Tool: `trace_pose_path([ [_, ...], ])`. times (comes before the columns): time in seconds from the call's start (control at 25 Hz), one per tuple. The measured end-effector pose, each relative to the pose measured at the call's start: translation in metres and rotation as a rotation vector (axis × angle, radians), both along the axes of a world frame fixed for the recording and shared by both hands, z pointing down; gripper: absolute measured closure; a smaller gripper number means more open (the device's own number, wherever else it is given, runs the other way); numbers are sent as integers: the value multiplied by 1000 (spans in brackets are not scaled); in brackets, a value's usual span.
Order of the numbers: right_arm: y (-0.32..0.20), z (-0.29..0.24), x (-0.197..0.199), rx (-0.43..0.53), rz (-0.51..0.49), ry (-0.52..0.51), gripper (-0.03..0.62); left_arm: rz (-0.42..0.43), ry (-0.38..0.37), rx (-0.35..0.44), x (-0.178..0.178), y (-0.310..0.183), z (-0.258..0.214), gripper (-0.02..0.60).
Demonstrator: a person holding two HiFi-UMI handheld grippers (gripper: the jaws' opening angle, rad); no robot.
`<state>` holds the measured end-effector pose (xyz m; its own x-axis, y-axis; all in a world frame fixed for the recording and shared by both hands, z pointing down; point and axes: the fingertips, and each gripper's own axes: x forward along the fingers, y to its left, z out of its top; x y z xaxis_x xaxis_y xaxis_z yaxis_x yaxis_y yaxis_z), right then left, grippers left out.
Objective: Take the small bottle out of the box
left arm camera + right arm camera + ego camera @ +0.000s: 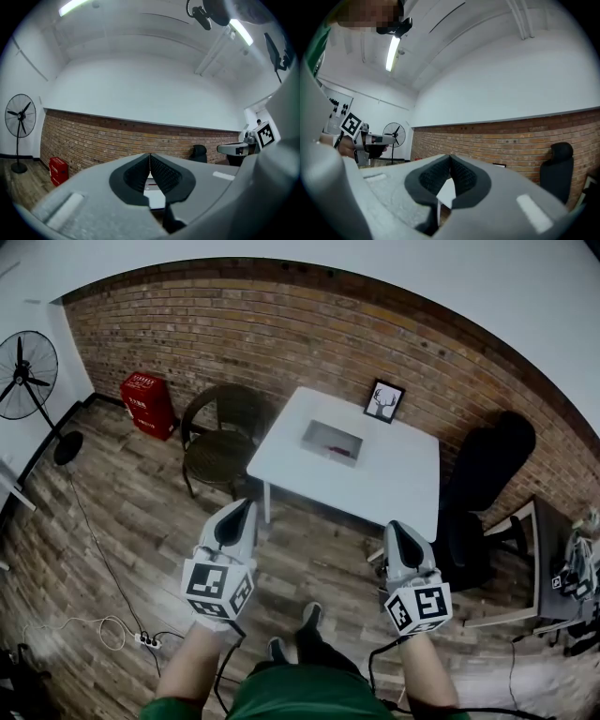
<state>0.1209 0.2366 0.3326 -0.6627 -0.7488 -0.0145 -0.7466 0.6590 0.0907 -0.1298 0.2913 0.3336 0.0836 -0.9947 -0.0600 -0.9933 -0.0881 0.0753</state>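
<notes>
Far left, a standing fan (pixel 25 371) and a red crate (pixel 147 404) by the brick wall, then a wicker chair (pixel 221 439). My left gripper (pixel 238 510) hangs over the floor, short of the table (pixel 375 486); jaws pressed together, nothing btwn them. On the table sits the box (pixel 310 431), w/ a pinkish shape (pixel 340 449) inside, too small to confirm as the small bottle. Framed deer pic (pixel 383 400) behind it. My right gripper (pixel 397 529) is also jaws together, empty. Black office chair (pixel 484 474) far right.
</notes>
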Motion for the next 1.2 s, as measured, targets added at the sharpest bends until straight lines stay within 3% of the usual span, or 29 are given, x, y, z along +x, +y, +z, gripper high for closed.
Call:
trace_pose_path([
  [0.28,-57,9,-6,-25,22,-73,591,-55,-32,-30,-28,-25,5,569],
  [0.48,-105,14,-16,-33,1,-88,591,-94,-9,-39,-45,-66,5,569],
  [1.2,-267,36,10,-117,-75,-129,591,-102,-86,-110,7,-226,-3,569],
])
